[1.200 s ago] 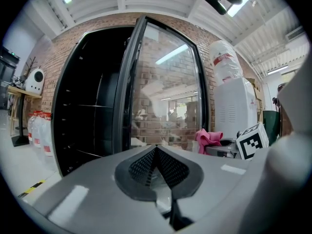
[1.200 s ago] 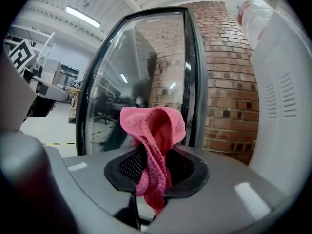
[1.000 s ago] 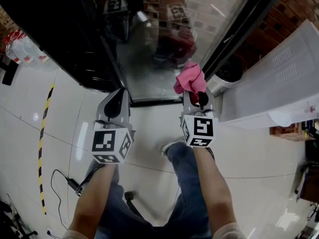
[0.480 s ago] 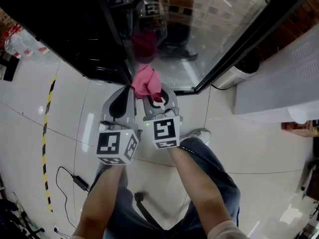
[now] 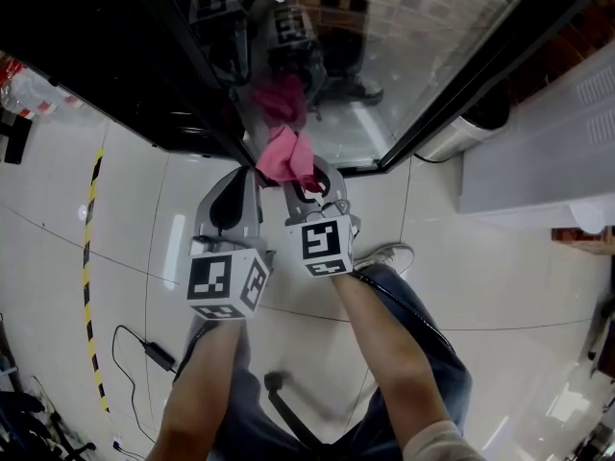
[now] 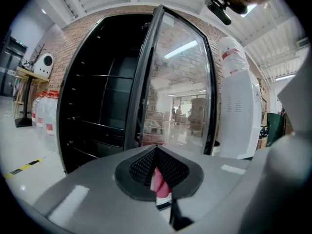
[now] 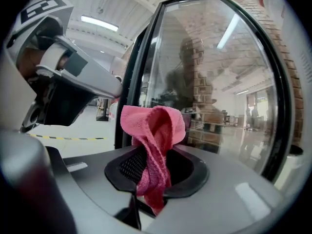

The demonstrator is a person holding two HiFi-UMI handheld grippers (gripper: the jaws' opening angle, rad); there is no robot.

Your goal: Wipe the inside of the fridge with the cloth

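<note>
The right gripper (image 5: 306, 182) has swung left along the glass door (image 5: 432, 46) and now sits just beside the left gripper (image 5: 233, 200). Its jaws are clamped on the pink cloth (image 5: 284, 154), which is at the door's opening edge. The left jaws are together. A good wipe likely means carrying the cloth past the door into the dark fridge (image 5: 125, 56) and pressing it flat.
</note>
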